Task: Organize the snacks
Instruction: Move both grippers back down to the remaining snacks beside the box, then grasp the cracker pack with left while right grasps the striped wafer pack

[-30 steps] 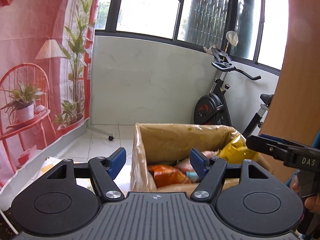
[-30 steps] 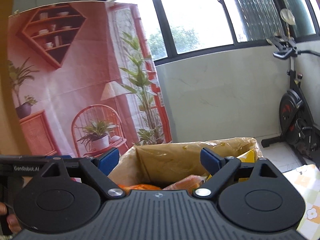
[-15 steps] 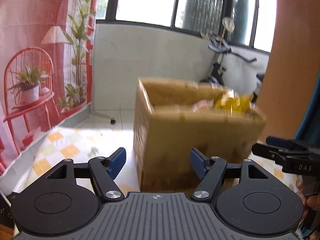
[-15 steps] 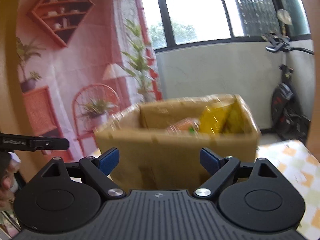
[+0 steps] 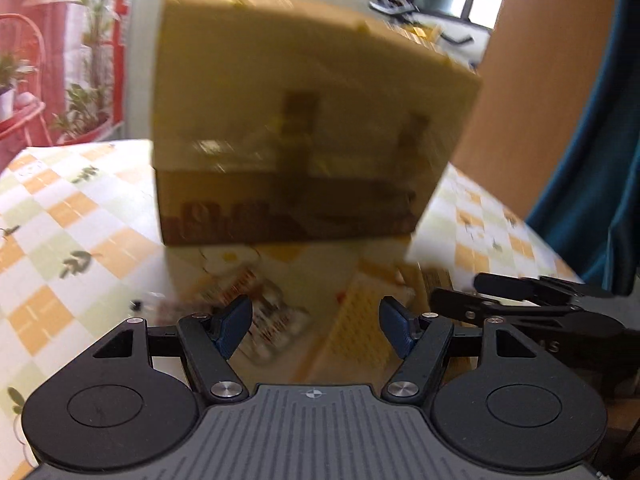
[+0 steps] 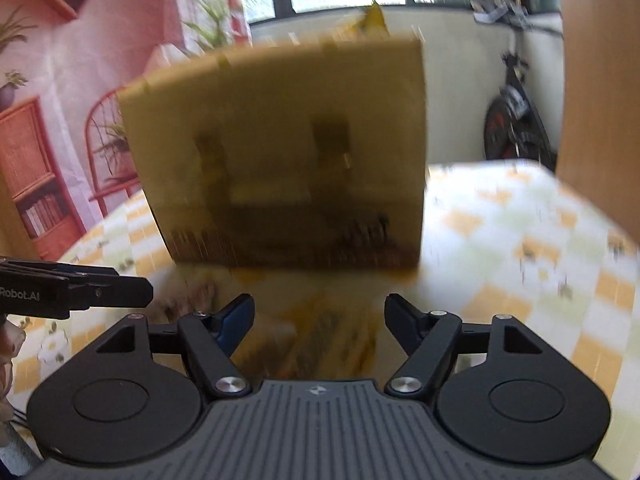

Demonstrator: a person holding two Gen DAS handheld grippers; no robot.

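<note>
A: Where are the snack packets lying relative to the tongs?

B: They are lying blurred on the checked cloth of the bench, on the near side of the cardboard box, which is standing toward the bench's far edge. The left tongs are hovering just above them, jaws standing partly apart and gripping nothing. A yellow packet is showing between the jaws of the right tongs, which are closing, pads not yet pressing on it.

A: Which way is the yellow one pointing?

B: Its long axis is seeming to run from the near edge toward the box, though the blur is making that uncertain. The pale printed packet's direction I cannot tell.

A: And the two tools?

B: They are sitting side by side, each one's tip showing at the edge of the other's view.
</note>
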